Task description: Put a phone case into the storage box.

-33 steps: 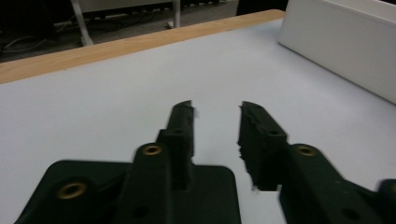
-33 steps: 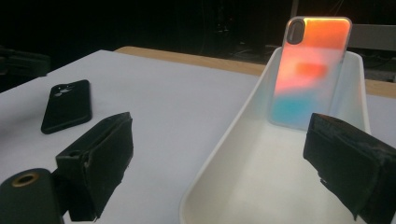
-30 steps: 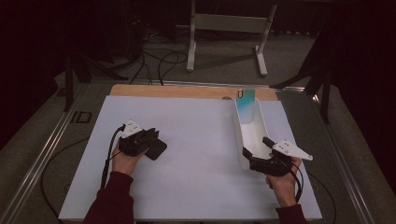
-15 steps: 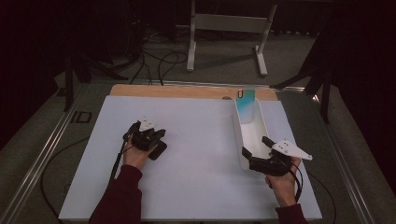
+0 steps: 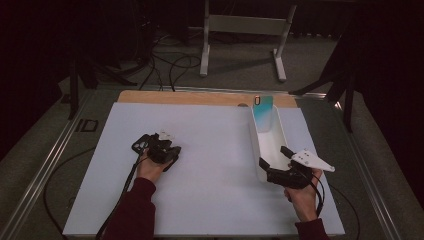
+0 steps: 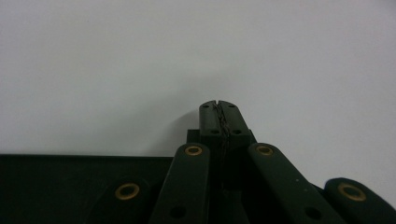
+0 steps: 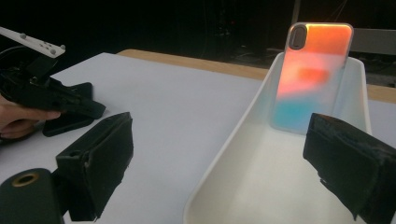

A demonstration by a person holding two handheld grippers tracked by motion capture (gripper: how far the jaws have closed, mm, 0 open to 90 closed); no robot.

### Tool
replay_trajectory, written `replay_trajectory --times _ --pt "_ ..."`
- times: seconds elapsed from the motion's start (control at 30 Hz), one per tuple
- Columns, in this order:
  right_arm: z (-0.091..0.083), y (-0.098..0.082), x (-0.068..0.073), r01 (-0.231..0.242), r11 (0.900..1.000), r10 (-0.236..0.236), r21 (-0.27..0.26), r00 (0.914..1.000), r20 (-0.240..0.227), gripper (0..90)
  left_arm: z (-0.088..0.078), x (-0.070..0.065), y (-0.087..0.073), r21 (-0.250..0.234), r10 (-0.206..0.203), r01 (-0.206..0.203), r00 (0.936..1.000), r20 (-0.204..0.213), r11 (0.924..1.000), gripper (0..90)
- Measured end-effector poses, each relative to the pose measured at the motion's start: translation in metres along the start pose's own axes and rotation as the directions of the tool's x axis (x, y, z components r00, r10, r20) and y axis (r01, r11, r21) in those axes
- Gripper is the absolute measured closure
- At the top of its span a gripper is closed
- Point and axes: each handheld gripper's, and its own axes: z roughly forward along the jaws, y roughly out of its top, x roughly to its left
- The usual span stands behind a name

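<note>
A phone case (image 5: 262,112) with a shimmering teal and orange back (image 7: 315,74) leans upright against the far end of a long white tray (image 5: 255,150). My right gripper (image 5: 274,157) stands open at the tray's near end. One jaw is outside the left wall (image 7: 233,135) and the other is over the tray's inside; the midpoint of my right gripper (image 7: 222,140) falls at that wall. My left gripper (image 5: 160,147) hangs low over the white board (image 5: 215,190). Its jaws are pressed together, so my left gripper (image 6: 218,105) is shut with nothing showing between them. A flat black thing (image 7: 65,125) lies under it.
The white board lies on a wooden table top (image 5: 200,97) whose far edge shows as a tan strip. Cables (image 5: 170,65) and a metal stand (image 5: 245,30) are on the floor beyond. Cables trail from both grippers toward the person.
The left hand has carried its gripper to the right and lower, closer to the board. The right gripper and the tray have kept still.
</note>
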Motion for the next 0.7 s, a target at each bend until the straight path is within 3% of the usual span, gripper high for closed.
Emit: replay_trajectory --times 0.2,0.37,0.5,0.6,0.7 --pt "-0.001 0.000 0.001 0.007 1.000 -0.007 0.001 1.0000 0.006 8.0 -0.013 -0.005 -0.009 0.034 0.022 -0.022 0.9997 -0.013 0.9992 89.8" --pt "0.000 0.001 0.001 0.015 1.000 -0.015 0.003 0.9999 0.005 8.0 -0.035 -0.007 -0.031 0.041 0.058 -0.058 0.9983 -0.010 0.9975 89.6" --pt "0.001 0.001 0.002 0.012 1.000 -0.012 0.011 0.9999 -0.005 8.9 -0.050 -0.004 -0.045 0.038 0.047 -0.046 0.9987 -0.021 0.9982 89.5" --pt "0.003 0.001 0.003 0.018 1.000 -0.018 0.015 0.9997 -0.018 9.0 -0.064 0.002 -0.056 0.053 0.043 -0.040 0.9975 -0.055 0.9978 89.5" --pt "0.003 0.001 0.003 0.023 1.000 -0.022 0.009 0.9995 -0.024 9.0 -0.077 0.011 -0.066 0.044 0.002 0.002 0.9952 -0.098 0.9990 89.4"
